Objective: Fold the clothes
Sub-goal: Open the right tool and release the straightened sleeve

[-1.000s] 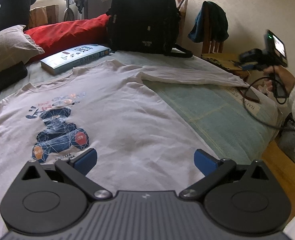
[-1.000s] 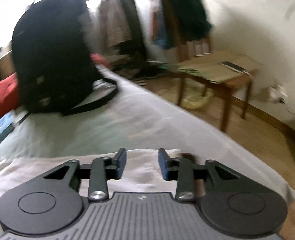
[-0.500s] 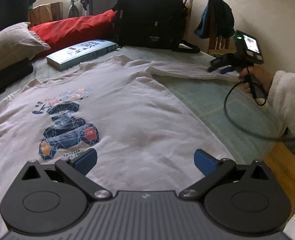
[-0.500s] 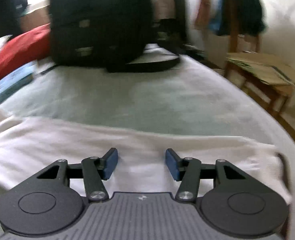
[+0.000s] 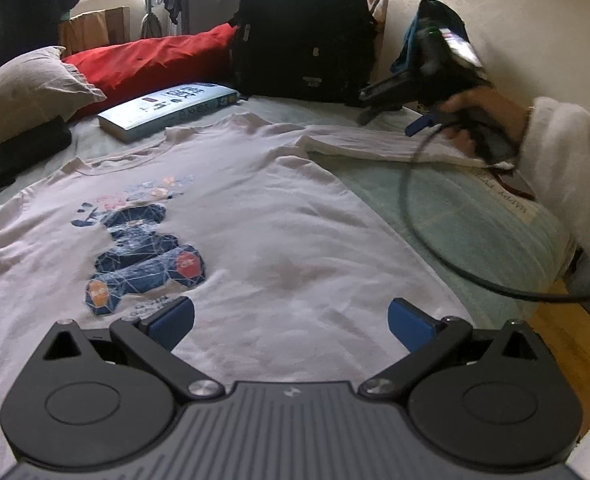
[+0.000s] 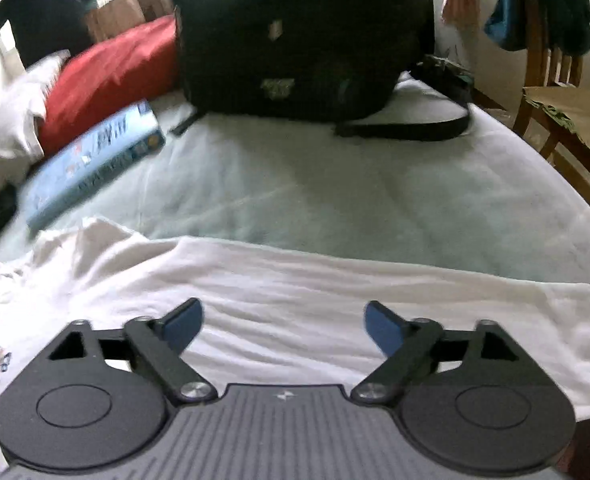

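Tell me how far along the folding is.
Barely begun. Done: the white shirt lies spread flat on the bed, its sleeve stretched out sideways. In hand: the right claw, jaws just opened, hovers over that sleeve, gripping nothing. Left: every fold.

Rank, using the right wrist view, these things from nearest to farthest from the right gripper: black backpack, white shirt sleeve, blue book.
1. White shirt sleeve, directly beneath the right gripper.
2. Blue book, left, on the bed.
3. Black backpack, straight ahead at the bed's far end.
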